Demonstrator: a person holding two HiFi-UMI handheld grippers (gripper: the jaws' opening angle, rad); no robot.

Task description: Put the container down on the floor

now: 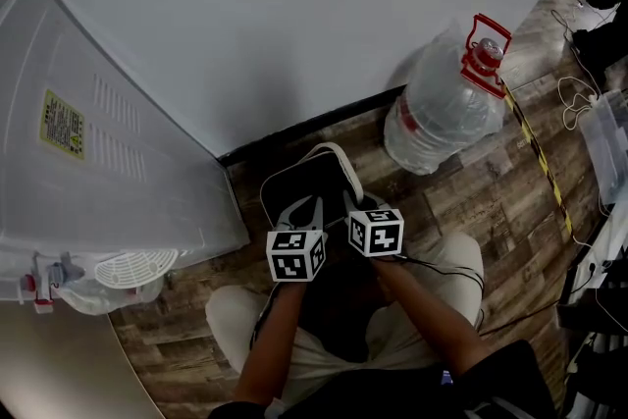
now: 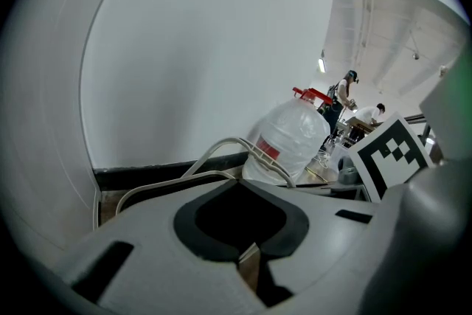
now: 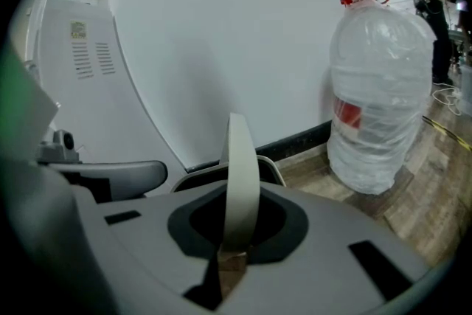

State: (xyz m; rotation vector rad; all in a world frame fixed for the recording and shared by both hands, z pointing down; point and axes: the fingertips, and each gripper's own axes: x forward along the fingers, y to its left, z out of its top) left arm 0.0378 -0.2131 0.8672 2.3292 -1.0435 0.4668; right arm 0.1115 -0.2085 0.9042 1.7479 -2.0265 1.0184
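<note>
— Looking for the container (image 1: 312, 180). Where?

— Down low, at 12 o'clock from both grippers, close to the white wall (image 1: 294, 15). Dark inside, with a pale rim. Cannot tell if sitting flat on the wood floor (image 1: 471, 201) or just above.

— Held by what?

— By the right gripper (image 3: 227, 258). Squeezed tight on the pale handle (image 3: 240, 158), standing straight up between the jaws.

— And over at the left gripper (image 2: 248, 256)?

— Pressed close, with only a thin crack between the jaws. Parked at the near rim, at 6 o'clock on the container. Cannot tell if pinching that rim or not.

— Anything else around?

— Yes. A big clear water bottle (image 1: 446, 103) with a red cap (image 1: 483, 54), at 2 o'clock from the container, standing apart. A white water cooler (image 1: 108, 152) at 9 o'clock, right beside. Yellow and black tape (image 1: 538, 157) on the floor, past the bottle, at 3 o'clock.

— Grippers far from each other?

— No. Side by side, close together, above a pair of bent legs (image 1: 422, 309).
</note>
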